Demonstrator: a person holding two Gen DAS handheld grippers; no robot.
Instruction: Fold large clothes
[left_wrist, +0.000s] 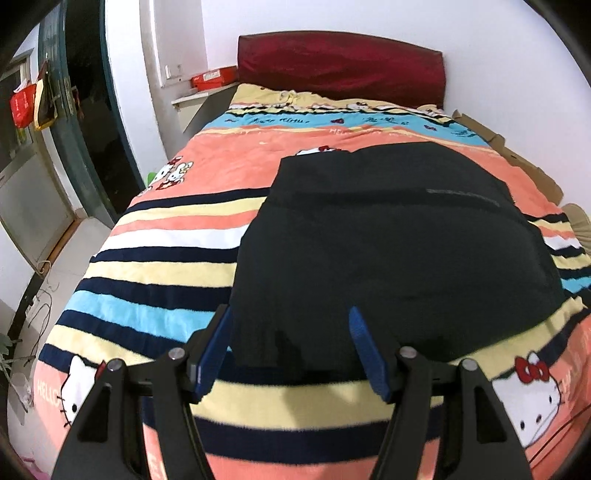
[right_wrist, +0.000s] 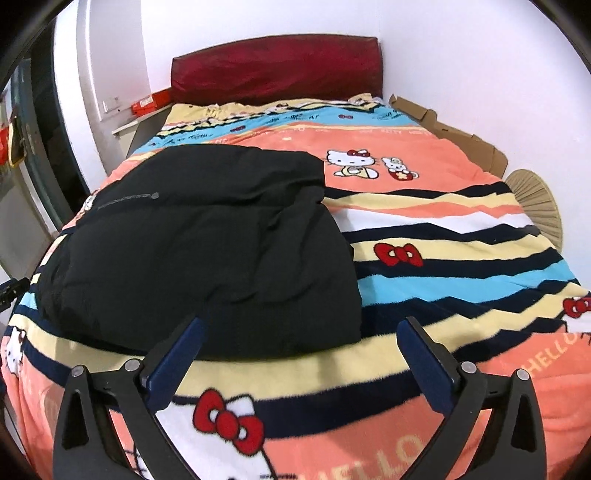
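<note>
A large black garment (left_wrist: 399, 251) lies folded into a thick block on the striped Hello Kitty blanket (left_wrist: 155, 258) of the bed. It also shows in the right wrist view (right_wrist: 207, 251), left of middle. My left gripper (left_wrist: 290, 317) is open and empty, its blue pads at the garment's near left edge. My right gripper (right_wrist: 301, 326) is open and empty, just in front of the garment's near right corner, above the blanket (right_wrist: 461, 266).
A dark red headboard (left_wrist: 340, 66) stands at the far end against the white wall. Flattened cardboard (right_wrist: 450, 129) and a woven fan (right_wrist: 535, 199) lie along the bed's right side. A doorway (left_wrist: 92, 110) and a small shelf with a red box (left_wrist: 212, 79) are at left.
</note>
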